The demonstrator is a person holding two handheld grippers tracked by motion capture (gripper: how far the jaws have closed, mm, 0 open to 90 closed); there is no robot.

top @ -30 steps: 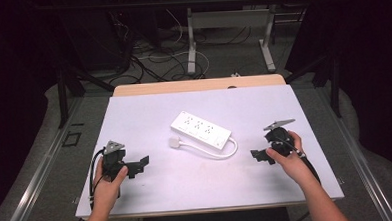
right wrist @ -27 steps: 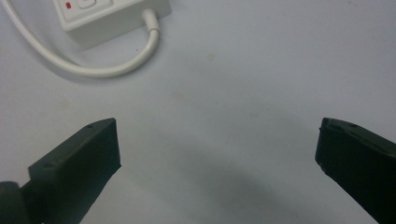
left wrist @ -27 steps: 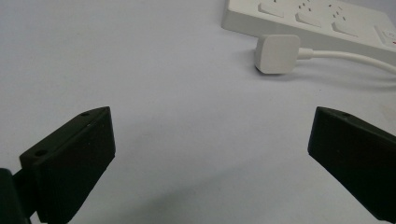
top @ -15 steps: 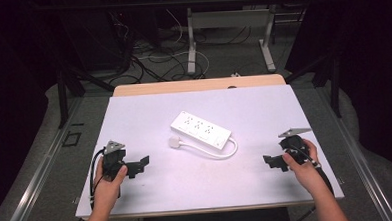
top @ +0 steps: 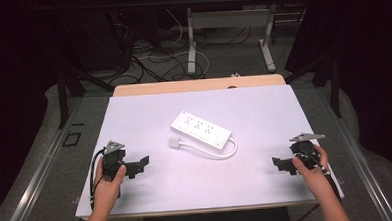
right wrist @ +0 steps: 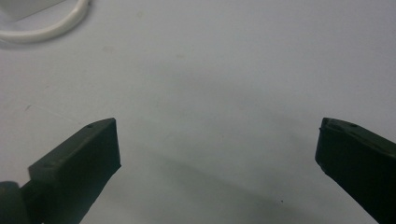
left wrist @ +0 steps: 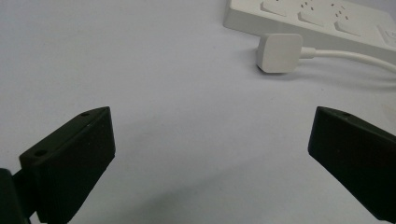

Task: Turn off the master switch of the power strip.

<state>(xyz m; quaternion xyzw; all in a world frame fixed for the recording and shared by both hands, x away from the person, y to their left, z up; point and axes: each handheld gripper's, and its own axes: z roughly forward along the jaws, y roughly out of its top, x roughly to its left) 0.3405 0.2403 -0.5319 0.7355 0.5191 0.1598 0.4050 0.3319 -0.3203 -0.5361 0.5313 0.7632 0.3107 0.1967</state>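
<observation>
A white power strip [top: 201, 130] lies at the middle of the white table [top: 264, 107], its cord [top: 227, 152] looping round to a white plug [top: 175, 142] beside it. In the left gripper view the plug [left wrist: 279, 52] and the strip [left wrist: 317, 18] lie ahead at the upper right. My left gripper [top: 140, 165] rests open on the table at the front left, held by a hand, nothing between its jaws. My right gripper [top: 281, 164] sits open at the front right, close to the table's edge. A bend of the cord [right wrist: 46, 25] shows at the top left of the right gripper view.
Beyond the table's far side runs a wooden edge [top: 198, 85]. Behind it on the floor stand desk legs [top: 191, 45] among loose cables [top: 151, 57]. Metal rails [top: 36, 172] run along both sides of the table.
My right gripper has moved back towards the table's front right, away from the power strip. The left gripper has stayed where it was.
</observation>
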